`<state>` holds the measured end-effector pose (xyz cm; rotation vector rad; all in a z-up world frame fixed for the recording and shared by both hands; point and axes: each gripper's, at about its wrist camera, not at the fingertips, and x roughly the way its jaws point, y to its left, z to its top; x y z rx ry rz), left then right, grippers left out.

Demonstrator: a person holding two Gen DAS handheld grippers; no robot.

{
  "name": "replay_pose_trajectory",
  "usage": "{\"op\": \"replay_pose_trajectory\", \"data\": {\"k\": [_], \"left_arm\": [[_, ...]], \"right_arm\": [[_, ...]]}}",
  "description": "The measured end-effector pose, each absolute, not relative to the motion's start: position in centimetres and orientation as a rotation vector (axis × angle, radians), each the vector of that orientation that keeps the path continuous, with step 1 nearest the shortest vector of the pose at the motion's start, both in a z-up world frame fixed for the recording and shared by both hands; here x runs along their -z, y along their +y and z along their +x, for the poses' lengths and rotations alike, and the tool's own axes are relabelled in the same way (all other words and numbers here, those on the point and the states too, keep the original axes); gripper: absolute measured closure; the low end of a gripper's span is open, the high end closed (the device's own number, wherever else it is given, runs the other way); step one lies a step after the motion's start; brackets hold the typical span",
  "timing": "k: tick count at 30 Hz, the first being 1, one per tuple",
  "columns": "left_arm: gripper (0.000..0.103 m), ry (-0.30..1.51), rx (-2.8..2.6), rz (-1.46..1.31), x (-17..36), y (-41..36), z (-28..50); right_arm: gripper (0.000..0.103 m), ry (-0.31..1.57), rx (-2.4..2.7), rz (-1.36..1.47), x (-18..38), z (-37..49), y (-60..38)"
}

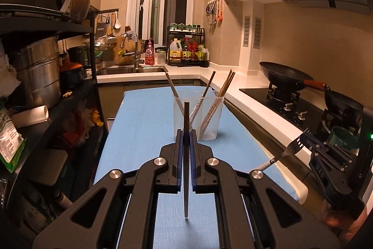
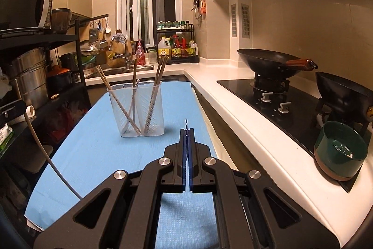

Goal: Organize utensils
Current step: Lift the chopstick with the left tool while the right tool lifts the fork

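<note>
Now left tool [image 1: 186,132] is clamped tight on 1 chopstick [image 1: 186,123], right tool [image 2: 186,132] on a fork [image 1: 289,151], both above blue tabletop [image 1: 144,123] nr the clear cup [image 1: 198,118].

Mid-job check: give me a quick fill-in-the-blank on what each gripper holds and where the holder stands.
1. The left gripper is shut on a ____.
2. The right gripper is shut on a ____.
3. The clear holder stands on the ____ mat.
4. The holder already contains several ____.

Missing words: chopstick; fork; blue; chopsticks
</note>
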<state>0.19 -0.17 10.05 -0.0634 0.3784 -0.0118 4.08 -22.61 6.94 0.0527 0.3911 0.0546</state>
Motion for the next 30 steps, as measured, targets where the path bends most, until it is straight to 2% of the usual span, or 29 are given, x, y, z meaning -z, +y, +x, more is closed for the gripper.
{"op": "replay_pose_trajectory", "data": {"k": [16, 30], "left_arm": [[0.097, 0.452, 0.128, -0.162, -12.8, 2.9, 4.1], [0.098, 0.504, 0.159, -0.098, -14.3, 4.0, 9.4]], "right_arm": [[0.101, 0.401, -0.149, 0.035, -11.1, 7.7, -22.1], [0.101, 0.376, -0.184, -0.071, -18.5, 13.2, -20.6]]}}
